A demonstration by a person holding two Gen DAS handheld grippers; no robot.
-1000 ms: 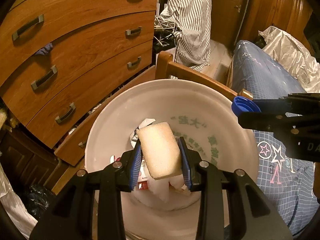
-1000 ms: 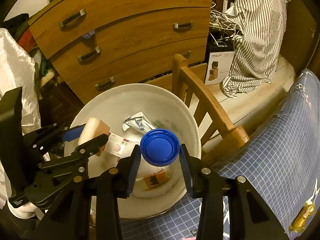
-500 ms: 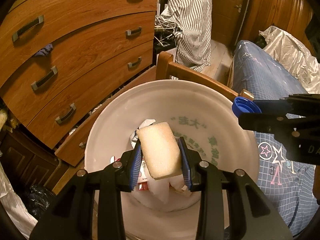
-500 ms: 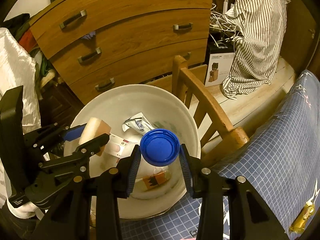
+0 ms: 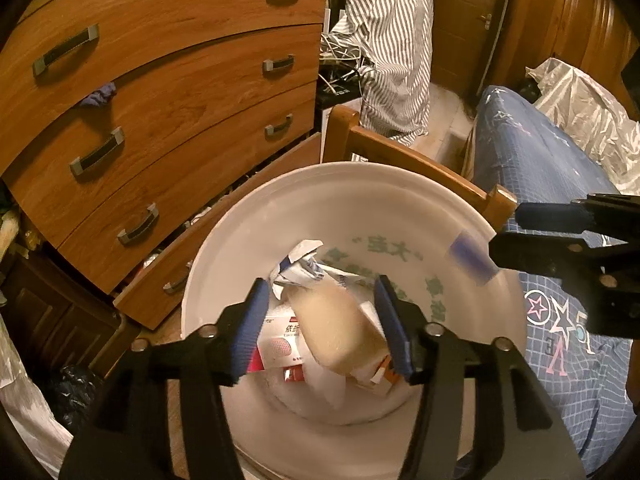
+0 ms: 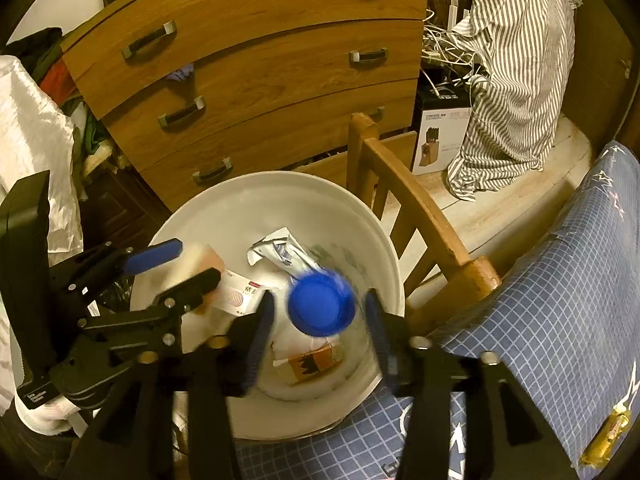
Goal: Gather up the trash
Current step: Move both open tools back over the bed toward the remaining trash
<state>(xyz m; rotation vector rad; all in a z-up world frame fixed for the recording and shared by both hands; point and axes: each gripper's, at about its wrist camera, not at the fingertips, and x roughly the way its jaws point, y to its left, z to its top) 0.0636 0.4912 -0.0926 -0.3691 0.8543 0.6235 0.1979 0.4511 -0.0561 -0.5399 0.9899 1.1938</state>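
- Left gripper (image 5: 320, 320): jaws spread wide. The sponge (image 5: 336, 332) sits between them, blurred, touching neither pad as far as we can tell. We judge it is falling free.
- Right gripper (image 6: 318, 320): jaws spread too. The blue cap (image 6: 322, 304) is in the gap, smeared with motion and clear of both pads.
- Both grippers are held directly over the white bucket (image 5: 248, 236), so a released piece should drop in without any aiming. That looks like the reason for the high hover.
- In the bucket: a red-and-white packet (image 5: 276, 344), a torn white wrapper (image 5: 304, 264) and an orange carton scrap (image 6: 316, 360). Trash already collected, we judge.
- The bucket stands beside a wooden chair (image 6: 420, 216) and against the blue checked bed cover (image 6: 560, 300). The dresser (image 5: 160, 80) stands behind it.
- Against half a second ago: both pairs of jaws were pinching then, the left on the sponge and the right on the cap. Now both have let go at once. The sponge has tipped and dropped lower; the cap has slipped down and shows as a blur in the left view. The bucket has not shifted.
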